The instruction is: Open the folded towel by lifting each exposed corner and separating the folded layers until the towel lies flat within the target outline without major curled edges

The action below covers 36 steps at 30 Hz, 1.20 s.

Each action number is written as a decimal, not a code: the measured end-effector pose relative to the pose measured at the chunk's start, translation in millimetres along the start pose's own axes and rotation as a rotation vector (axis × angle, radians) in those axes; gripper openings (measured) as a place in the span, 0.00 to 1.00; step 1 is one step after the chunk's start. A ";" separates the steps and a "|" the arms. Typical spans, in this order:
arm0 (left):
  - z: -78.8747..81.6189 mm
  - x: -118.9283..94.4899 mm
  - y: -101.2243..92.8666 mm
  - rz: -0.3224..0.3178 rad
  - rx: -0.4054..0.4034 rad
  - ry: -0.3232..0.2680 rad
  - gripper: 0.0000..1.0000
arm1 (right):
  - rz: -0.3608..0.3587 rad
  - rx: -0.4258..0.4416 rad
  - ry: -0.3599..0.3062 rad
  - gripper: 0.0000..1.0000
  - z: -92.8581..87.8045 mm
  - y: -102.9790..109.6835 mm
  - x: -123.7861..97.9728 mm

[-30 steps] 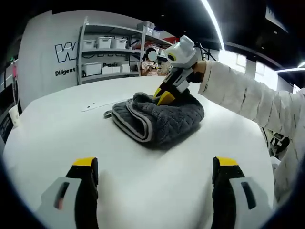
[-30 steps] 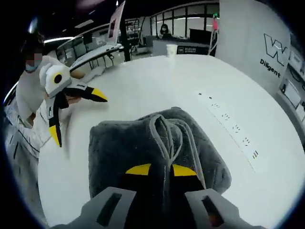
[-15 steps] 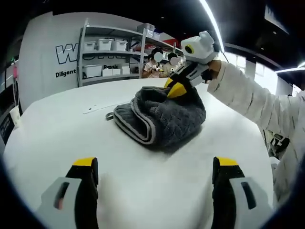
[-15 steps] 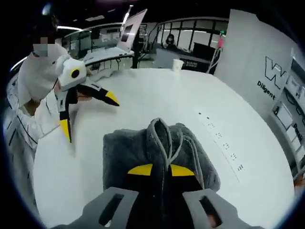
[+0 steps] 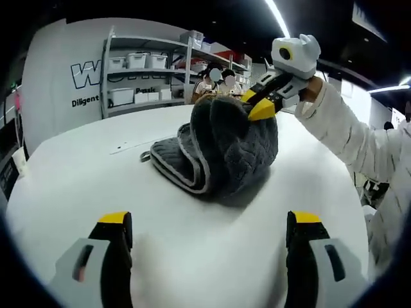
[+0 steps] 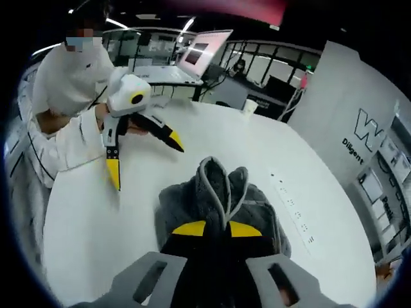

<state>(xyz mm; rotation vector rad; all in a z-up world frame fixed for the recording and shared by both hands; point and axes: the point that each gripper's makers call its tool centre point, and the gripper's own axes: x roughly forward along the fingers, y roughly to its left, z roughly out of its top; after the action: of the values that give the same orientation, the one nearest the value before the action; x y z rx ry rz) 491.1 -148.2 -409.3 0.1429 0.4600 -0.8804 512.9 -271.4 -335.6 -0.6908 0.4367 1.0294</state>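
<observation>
Where the left hand-held gripper [image 5: 205,239] rises at the bottom of its own view, its two yellow-tipped jaws stand spread wide over bare white tabletop [image 5: 96,173], touching nothing. Beyond them, near the middle of the tabletop and well apart from that gripper, sits the grey towel [image 5: 218,151], still folded: its lower layers lie on the surface with a pale edge band curving along the near side, while an upper fold is drawn up into a hump. At the top of that hump the right hand-held gripper [image 5: 257,106] comes in from the right, its yellow tips pressed together on the raised fabric, carried by a hand in a white sleeve [image 5: 350,138]. Farther back stand a shelf [image 5: 148,70] of bins and a white wall with dark lettering.

In the right gripper view, that gripper [image 6: 207,229] has its jaws closed on a pinch of towel [image 6: 218,192], the pale-edged folds standing up just ahead of the yellow tips and the rest of the cloth spreading to either side below. Past the towel, to the left, the left hand-held gripper [image 6: 144,154] hangs above the tabletop [image 6: 83,224] with jaws apart, clear of the cloth, held by the person [image 6: 67,96] in white. A row of small dark marks [image 6: 294,215] runs along the surface to the right of the towel. A laptop [image 6: 202,54] and desks lie far behind.
</observation>
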 end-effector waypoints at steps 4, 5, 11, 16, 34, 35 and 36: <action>-0.9 0.3 -1.9 -0.006 0.015 0.009 0.99 | -0.016 -0.038 0.008 0.04 -0.1 7.9 -5.1; -1.0 0.3 -2.3 -0.009 0.017 0.010 0.99 | -0.020 -0.045 0.009 0.04 -0.3 10.3 -6.7; -0.9 -0.6 -0.8 -0.007 0.012 0.008 0.99 | -0.019 -0.067 -0.005 0.04 2.4 27.1 -14.2; 1.4 -4.4 -2.6 -0.019 0.009 -0.011 0.99 | -0.020 -0.084 -0.008 0.04 1.6 42.3 -17.1; -9.6 -15.4 3.6 -0.003 0.027 0.012 0.99 | 0.002 -0.147 0.013 0.04 -16.9 92.8 -24.3; -9.9 -15.5 3.4 -0.003 0.031 0.015 0.99 | 0.006 -0.155 0.018 0.04 -18.5 95.4 -23.9; -10.2 -15.6 3.1 -0.002 0.031 0.019 0.99 | 0.017 -0.164 0.028 0.04 -21.7 100.0 -23.2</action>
<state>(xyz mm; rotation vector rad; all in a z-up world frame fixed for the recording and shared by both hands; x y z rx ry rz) 481.6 -132.0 -411.7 0.1794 0.4640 -0.8895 413.1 -267.5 -367.8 -0.8498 0.3860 1.0804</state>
